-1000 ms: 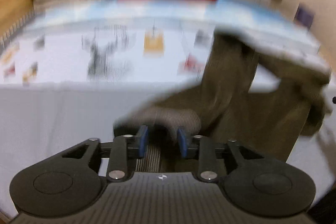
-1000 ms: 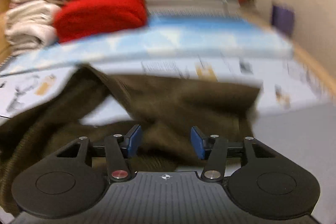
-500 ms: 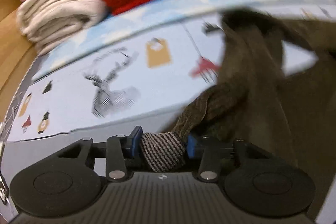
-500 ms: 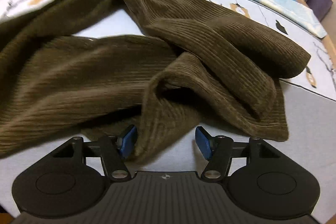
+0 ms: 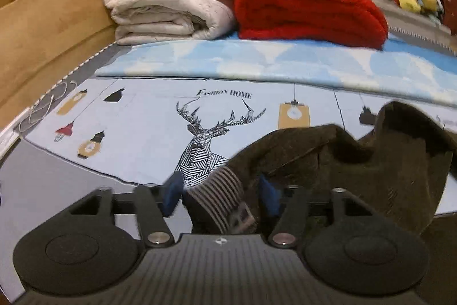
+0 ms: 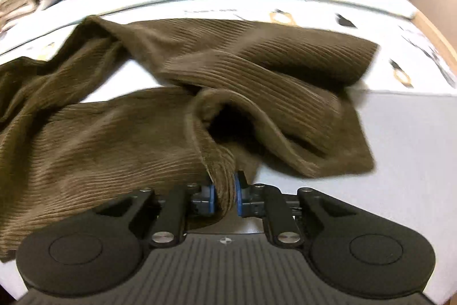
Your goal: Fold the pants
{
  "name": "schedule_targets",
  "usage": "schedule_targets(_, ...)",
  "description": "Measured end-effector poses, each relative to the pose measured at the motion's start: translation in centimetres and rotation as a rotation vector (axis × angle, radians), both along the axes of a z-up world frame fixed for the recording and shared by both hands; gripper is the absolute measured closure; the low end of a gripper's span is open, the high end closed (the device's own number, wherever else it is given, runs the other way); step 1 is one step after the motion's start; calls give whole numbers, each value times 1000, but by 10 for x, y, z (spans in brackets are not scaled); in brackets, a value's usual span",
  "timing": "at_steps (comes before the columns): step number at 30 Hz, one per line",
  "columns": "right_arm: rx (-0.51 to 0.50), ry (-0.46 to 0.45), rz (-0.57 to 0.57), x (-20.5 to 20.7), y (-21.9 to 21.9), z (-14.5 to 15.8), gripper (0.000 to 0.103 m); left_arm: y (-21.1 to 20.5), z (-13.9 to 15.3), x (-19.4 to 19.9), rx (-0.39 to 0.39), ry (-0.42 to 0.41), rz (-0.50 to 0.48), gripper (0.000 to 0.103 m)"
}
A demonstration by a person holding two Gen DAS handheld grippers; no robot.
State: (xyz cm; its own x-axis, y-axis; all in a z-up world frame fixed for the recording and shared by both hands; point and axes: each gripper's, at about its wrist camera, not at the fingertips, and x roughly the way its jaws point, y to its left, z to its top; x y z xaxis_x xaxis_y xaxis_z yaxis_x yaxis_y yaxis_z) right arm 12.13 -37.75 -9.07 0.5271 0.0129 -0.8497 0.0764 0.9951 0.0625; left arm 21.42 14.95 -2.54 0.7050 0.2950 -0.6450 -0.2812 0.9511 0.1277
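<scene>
A: Olive corduroy, the pants (image 6: pixel 257 82), lies crumpled ahead of the right gripper (image 6: pixel 224 195) on the bed sheet (image 6: pixel 405 133). Why is a hem pinched there?

B: The blue pads (image 6: pixel 210 197) are drawn in narrow on a fold of one leg end, just at the tool's tip. Judged from the task, a held hem lets the leg be pulled straight before any fold is made.

A: And the left gripper (image 5: pixel 220 195)?

B: Its fingers (image 5: pixel 171 195) stand fairly wide (slightly blurred), with the striped waistband (image 5: pixel 220 197) lying between them. Cloth appears to touch the right-hand pad; the left-hand pad shows a gap, so the band seems loosely bracketed rather than clamped.

A: Why opposite ends?

B: Waist in one tool, leg end in the other: probably to stretch the garment flat along its length.

A: Beyond the tools?

B: Far ahead of the left gripper, a red blanket (image 5: pixel 308 7) beside cream folded quilts (image 5: pixel 171 2), well apart from the pants.
</scene>
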Motion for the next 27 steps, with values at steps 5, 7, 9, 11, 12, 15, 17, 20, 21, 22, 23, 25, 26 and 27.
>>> schedule_targets(5,-2,66,13,-14,-16,-11,91,30,-19,-20,-202,181,57,21)
schedule_targets(7,6,70,27,-16,-16,-13,90,37,-39,-28,-253,321,46,20)
schedule_targets(9,37,74,38,-16,-14,-13,90,41,-55,-34,-296,426,31,20)
schedule_targets(11,67,78,30,-14,-13,-12,85,39,-70,-39,-308,518,-4,20)
schedule_targets(12,78,79,22,-13,-12,-12,81,37,-76,-43,-298,549,-22,20)
schedule_targets(15,106,69,2,-11,-13,-8,79,31,-81,-48,-266,543,-85,34)
schedule_targets(17,113,56,-3,-10,-13,-5,79,24,-80,-52,-234,532,-131,44)
schedule_targets(20,108,45,-2,-7,-13,-2,79,13,-74,-56,-143,502,-167,62)
schedule_targets(21,107,41,-1,-7,-14,-2,79,11,-71,-57,-103,475,-164,70)
schedule_targets(22,108,34,-1,-7,-14,0,79,12,-67,-55,-66,445,-154,73)
schedule_targets(23,109,23,-1,-8,-14,1,79,13,-63,-55,-28,414,-139,74)
schedule_targets(25,116,-9,-4,-10,-18,6,79,18,-59,-57,29,368,-100,74)
schedule_targets(26,127,-29,-10,-11,-22,9,79,18,-59,-58,38,366,-95,74)
schedule_targets(27,139,-55,-25,-13,-27,13,79,15,-60,-60,40,380,-99,72)
